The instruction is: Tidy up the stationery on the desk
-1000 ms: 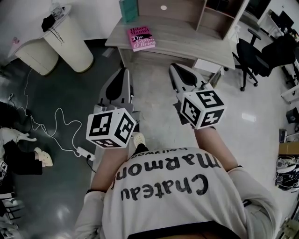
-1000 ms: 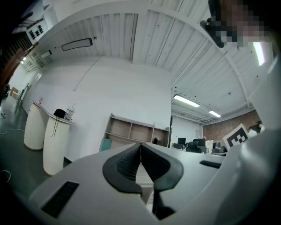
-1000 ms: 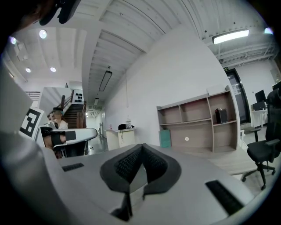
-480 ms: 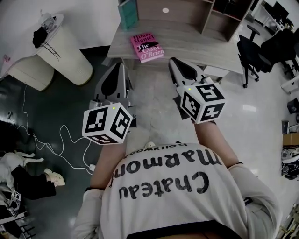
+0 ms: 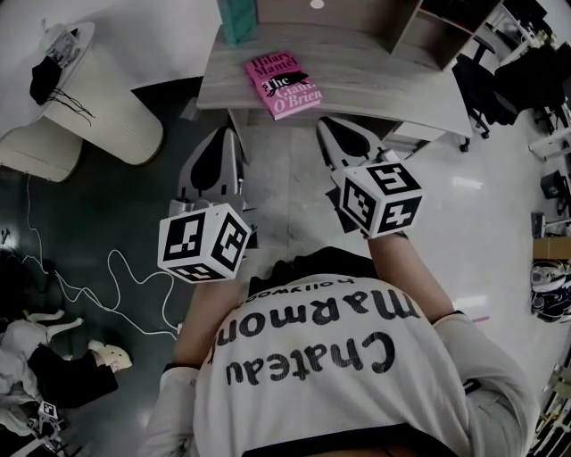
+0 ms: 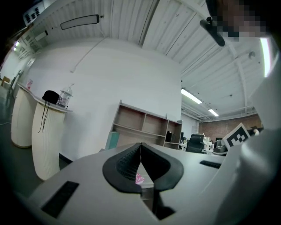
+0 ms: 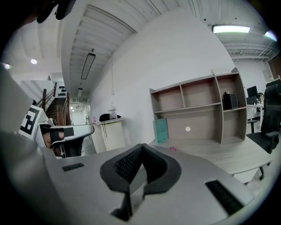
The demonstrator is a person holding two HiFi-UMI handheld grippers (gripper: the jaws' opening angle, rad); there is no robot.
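**Both tongs clenched and empty in front of the desk**

A person stands facing a pale wooden desk (image 5: 384,76), one tool in each hand, held out at about the same height. The left gripper (image 5: 228,134) is shut tight. In the left gripper view its dark ribbed pads meet at the tip with nothing caught between them (image 6: 140,144). The right gripper (image 5: 328,123) is the same, jaws pressed together on nothing (image 7: 141,145). Both tips point at the desk and sit just short of its front edge, over the floor rather than over the desktop. The two tools are well apart from each other, each with its marker cube nearest the person's chest.

A pink book (image 5: 282,83) lies flat on the desk, cover up and a little askew, close to the front edge and roughly between the lines of the two grippers. Neither tool touches it. A sliver of it shows low through the gap under the left pads (image 6: 139,178).

At the back left of the desktop a teal book (image 5: 236,18) stands upright, just beside an open wooden shelf unit (image 5: 419,27) that runs along the rear.

A white curved counter (image 5: 98,112) stands to the left of the desk, and a dark office chair (image 5: 486,85) to its right.
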